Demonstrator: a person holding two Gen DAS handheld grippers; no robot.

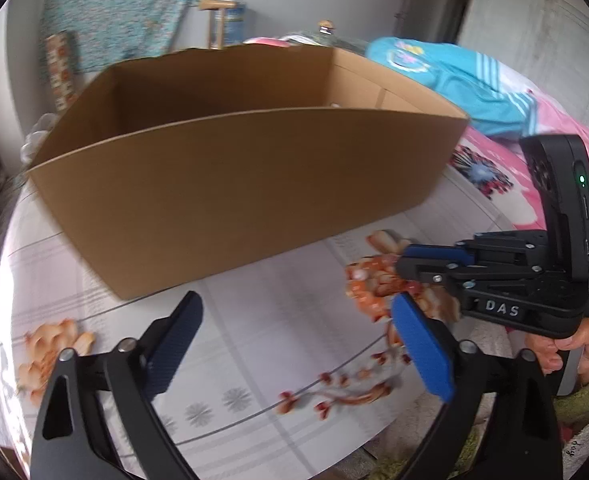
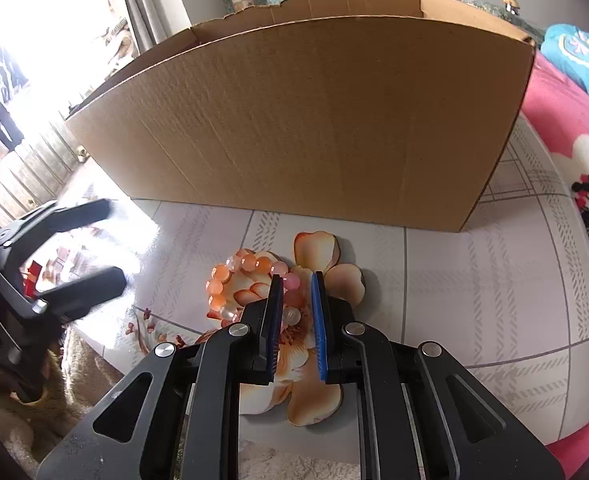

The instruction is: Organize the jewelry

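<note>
bracelet (image 2: 250,288) | ring lies flat on tablecloth (image 2: 474,280) | right gripper (image 2: 297,292) jaws pinching its beads | left gripper (image 1: 294,344) jaws spread

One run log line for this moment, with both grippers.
left gripper: open, empty | right gripper: shut on bead bracelet | bracelet: on tablecloth, before cardboard box

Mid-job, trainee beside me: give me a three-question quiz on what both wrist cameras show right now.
1. True or false: the left gripper has its jaws spread wide with nothing between them.
2. What does the right gripper hold? A) a beaded bracelet B) a ring C) a watch
3. Fill in: behind the bracelet stands an open cardboard ____.

Key: 1 true; 2 A, narrow jaws around its beads; 3 box.
</note>
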